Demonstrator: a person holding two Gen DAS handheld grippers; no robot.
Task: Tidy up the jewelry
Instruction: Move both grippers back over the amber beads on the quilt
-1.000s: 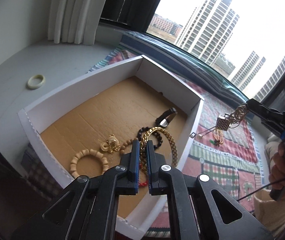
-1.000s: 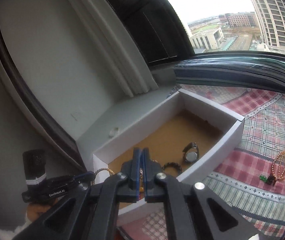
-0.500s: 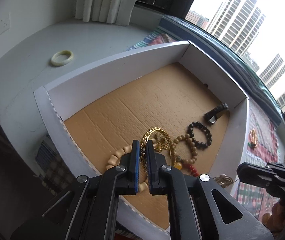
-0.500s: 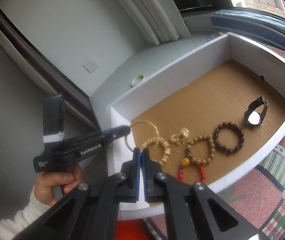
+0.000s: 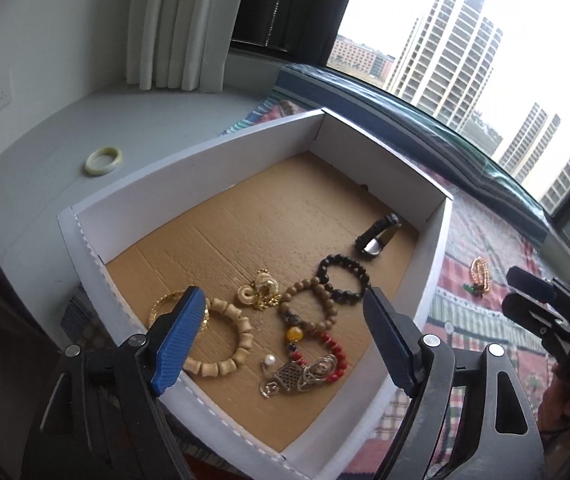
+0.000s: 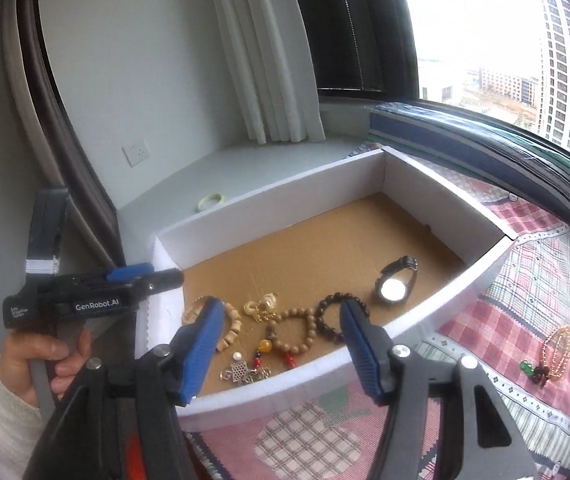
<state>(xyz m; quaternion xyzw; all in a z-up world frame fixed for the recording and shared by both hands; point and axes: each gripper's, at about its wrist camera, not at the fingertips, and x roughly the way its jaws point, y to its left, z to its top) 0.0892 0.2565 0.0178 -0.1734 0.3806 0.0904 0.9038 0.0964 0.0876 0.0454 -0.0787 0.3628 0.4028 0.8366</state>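
Note:
A white box [image 5: 213, 164] with a cardboard floor holds several pieces: a gold bangle [image 5: 161, 306], a pale wooden bead bracelet [image 5: 241, 344], a gold brooch [image 5: 259, 290], a brown bead bracelet [image 5: 311, 300], a black bead bracelet [image 5: 343, 278], a watch [image 5: 377, 236] and a silver chain necklace [image 5: 297, 376]. My left gripper [image 5: 281, 344] is open and empty above the box's near edge. My right gripper [image 6: 281, 344] is open and empty over the near wall [image 6: 325, 364]. The necklace also shows in the right wrist view [image 6: 245, 372].
A pale green bangle [image 5: 103, 160] lies on the grey sill left of the box. A gold bead string with green stones [image 6: 553, 350] lies on the checked cloth [image 6: 525, 280] right of the box. A window and curtain stand behind.
Both grippers have opened. The gold bangle left my left gripper and the silver necklace left my right gripper; both now lie in the box. Both grippers pulled back.

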